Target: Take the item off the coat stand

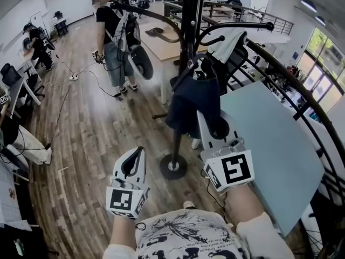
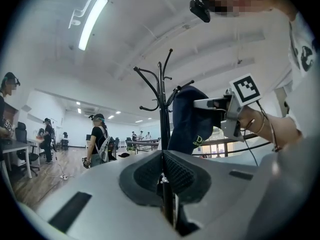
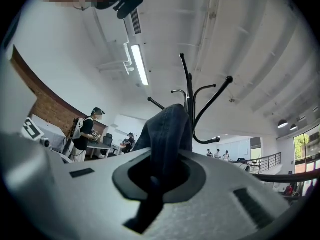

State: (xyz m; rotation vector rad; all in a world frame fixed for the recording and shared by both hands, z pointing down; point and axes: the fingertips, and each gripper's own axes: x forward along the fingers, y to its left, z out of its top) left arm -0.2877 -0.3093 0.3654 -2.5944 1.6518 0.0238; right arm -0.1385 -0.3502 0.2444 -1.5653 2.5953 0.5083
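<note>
Step in hand: grasp made, lift-off not begun. The dark navy fabric garment [image 1: 193, 99] hangs on the black metal coat stand with curved hook arms [image 1: 192, 26], draped from a hook close beside the pole and falling partway down it, well clear of the round base. The right gripper [image 1: 207, 124] is reached up into the garment's lower half. In the right gripper view its jaws are pressed together with a fold of the navy cloth pinched between the pads and a tail of fabric running back through the opening. The left gripper view confirms this from the side: the jaws sit against the cloth's edge. The left gripper [image 1: 135, 158] is held low and short of the stand, touching nothing. In its own view the pads meet with nothing between them, and the pole is only in line beyond them. Judgement: the hold is on loose cloth below the hook, not at the hanging point, so a straight pull towards the person would likely drag the fabric against the hook tip and could tip the stand. The next move calls for raising the pinched cloth up and away until the fabric clears the upturned hook end, then drawing it off clear of the neighbouring arms. The left gripper is free to open and take a second hold nearer the hook. Which hook carries the weight I cannot tell. The pale blue-grey tabletop [image 1: 269, 144] stands just to the right.
</note>
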